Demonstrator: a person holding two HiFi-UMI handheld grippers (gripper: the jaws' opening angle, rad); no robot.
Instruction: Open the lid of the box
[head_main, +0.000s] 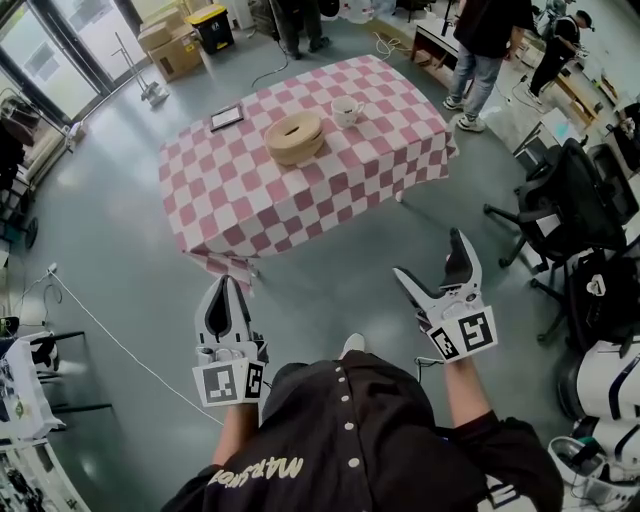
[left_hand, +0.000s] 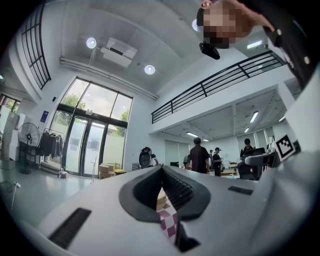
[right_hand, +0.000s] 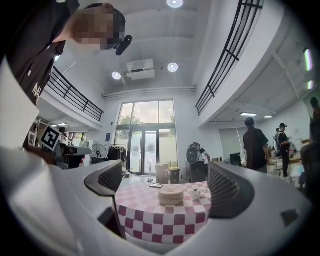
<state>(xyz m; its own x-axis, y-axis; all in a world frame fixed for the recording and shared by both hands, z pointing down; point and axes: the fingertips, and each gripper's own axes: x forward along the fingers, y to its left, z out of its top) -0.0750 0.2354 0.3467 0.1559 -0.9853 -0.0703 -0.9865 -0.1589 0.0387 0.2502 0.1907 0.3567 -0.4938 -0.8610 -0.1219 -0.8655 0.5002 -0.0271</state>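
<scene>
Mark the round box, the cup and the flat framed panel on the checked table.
round box (head_main: 296, 132): head view, lid top.
cup (head_main: 345, 110): head view, its body.
flat framed panel (head_main: 226, 117): head view, its face.

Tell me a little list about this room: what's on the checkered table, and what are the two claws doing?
Place: table with a pink-and-white checkered cloth, ahead of the person
Main thing: round wooden box, lid looks on
Also there: white mug; flat dark-framed panel
Left: left claw shut, nothing in it
Right: right claw wide open, nothing in it
Touching the box: neither claw
</scene>
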